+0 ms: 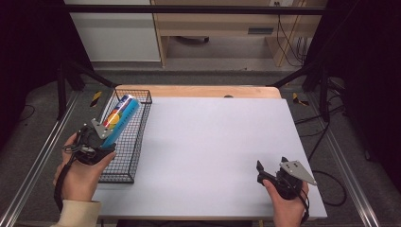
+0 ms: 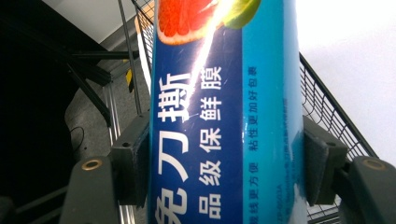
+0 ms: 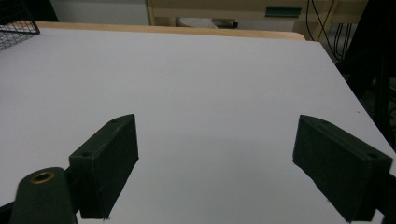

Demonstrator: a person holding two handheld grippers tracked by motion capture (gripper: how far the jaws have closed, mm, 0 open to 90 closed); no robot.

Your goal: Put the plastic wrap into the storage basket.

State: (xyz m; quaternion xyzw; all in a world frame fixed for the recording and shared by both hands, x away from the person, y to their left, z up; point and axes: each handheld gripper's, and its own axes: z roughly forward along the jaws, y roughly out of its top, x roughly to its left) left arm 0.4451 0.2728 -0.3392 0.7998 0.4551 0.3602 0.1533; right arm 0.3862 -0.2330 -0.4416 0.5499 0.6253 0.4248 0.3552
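- Overhead first, from the high view: left gripper (image 1: 105, 137) clamped on the near end of the blue box of cling film (image 1: 119, 117), held slanted over the wire basket (image 1: 124, 165) at the table's (image 1: 213, 142) left edge, far end pointing toward the basket's far corner. Judged to be either a lift-out or a set-down; whichever it is, best done by keeping the long box parallel to the basket's long walls so neither end catches the wire rim.
- Also from the high view: right gripper (image 1: 266, 171) resting near the table's near right corner, well apart from the basket. Fine left parked there, clear of the left arm's path.
- Next, the left gripper view: box (image 2: 224, 116) pinched squarely between both pads (image 2: 322, 163), jaws shut on its flat sides, basket wire (image 2: 327, 112) just behind. Glossy wrap likely slippery, so steady pressure and a slow, level move advised.
- Lastly, the right gripper view: jaws spread wide, nothing between the pads (image 3: 109, 163), bare table top (image 3: 210, 84) ahead, basket corner (image 3: 16, 28) at far left. Ready to steady the basket if it shifts.
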